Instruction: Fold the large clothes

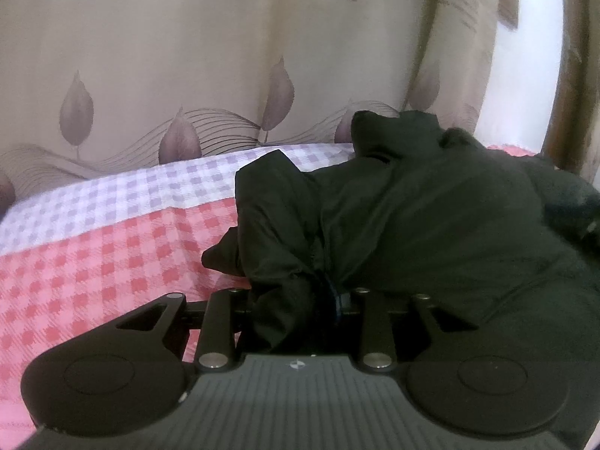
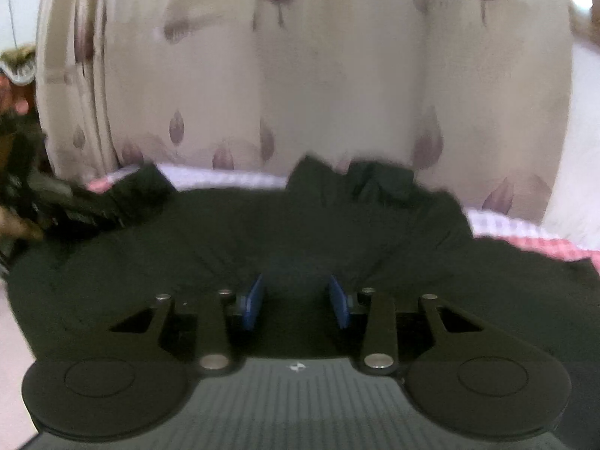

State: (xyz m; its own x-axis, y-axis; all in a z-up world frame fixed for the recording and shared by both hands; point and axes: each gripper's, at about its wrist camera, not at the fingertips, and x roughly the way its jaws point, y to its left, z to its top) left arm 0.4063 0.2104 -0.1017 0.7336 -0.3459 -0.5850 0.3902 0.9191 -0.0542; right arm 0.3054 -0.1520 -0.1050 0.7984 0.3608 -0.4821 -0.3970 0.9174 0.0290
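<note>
A: Jaws? The left gripper (image 1: 300, 300) is clamped on a bunched fold of the black jacket (image 1: 431, 225); the right gripper (image 2: 296, 300) stands apart, blue pads (image 2: 253, 302) just over the cloth.

B: Both sit low and level above the bed. The left view shows the checked sheet (image 1: 112, 232) clearly; the right is blurred.

A: The jacket lies across the bed, collar toward the curtain (image 1: 187, 56).

A beige leaf-print curtain (image 1: 225, 56) hangs from nine to one o'clock behind the red-and-lilac checked bedsheet (image 1: 93, 232); bright window (image 1: 521, 56) at two.
</note>
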